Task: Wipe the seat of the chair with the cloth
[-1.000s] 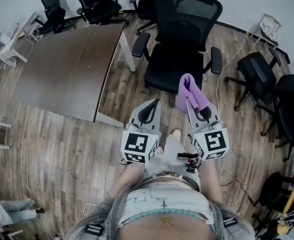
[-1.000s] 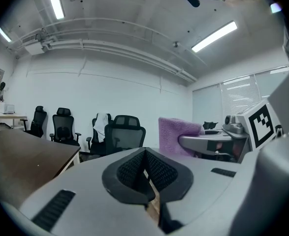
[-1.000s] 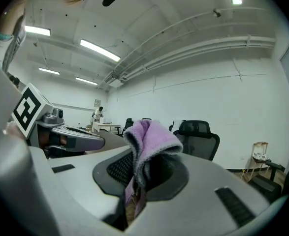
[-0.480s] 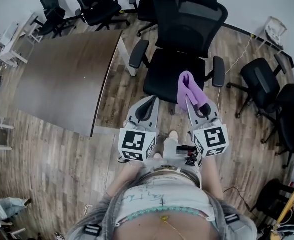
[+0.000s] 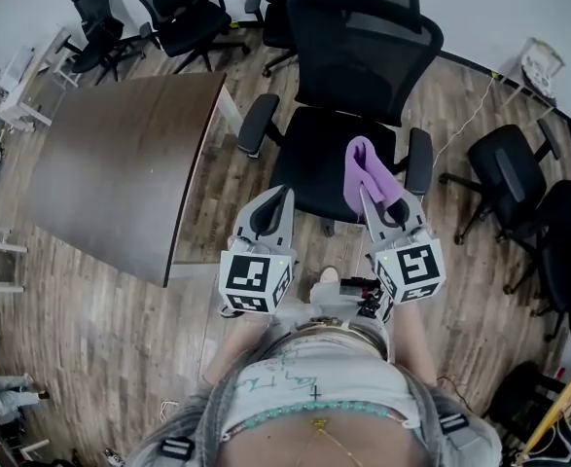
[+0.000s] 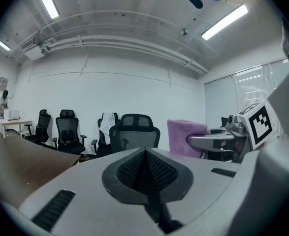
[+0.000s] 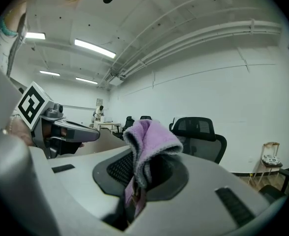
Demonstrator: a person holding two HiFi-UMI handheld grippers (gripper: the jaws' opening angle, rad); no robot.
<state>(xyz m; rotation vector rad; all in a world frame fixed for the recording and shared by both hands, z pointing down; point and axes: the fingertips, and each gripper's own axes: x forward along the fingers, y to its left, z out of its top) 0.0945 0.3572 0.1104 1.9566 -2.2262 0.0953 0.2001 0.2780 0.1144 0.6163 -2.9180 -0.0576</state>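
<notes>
While the person is standing just in front of the chair (image 5: 314, 154), nothing is touching its seat yet. Left of the chair, a brown table (image 5: 120, 154) is sitting on the wood-plank floor (image 5: 217, 193). The left gripper (image 5: 271, 205) is hovering near the seat's front left corner, jaws pressed together with nothing between them. The seat is showing black and bare. Over its front right part, the right gripper (image 5: 371, 195) is pinching the purple cloth (image 5: 366, 168), which is standing up in a folded bunch above the jaws, clear of the seat.

The wipe looks about to begin. The cloth seems caught only by a lower fold, so dragging it across the fabric could pull it free or roll it up, leaving bare jaws scraping the seat. The chair probably rolls and swivels, so a push may send it away; the idle left gripper could steady an armrest (image 5: 254, 125).

Right of the chair, more black office chairs (image 5: 504, 163) are standing, and a white cable (image 5: 457, 117) is trailing across the floor toward the white wall (image 5: 518, 8).
</notes>
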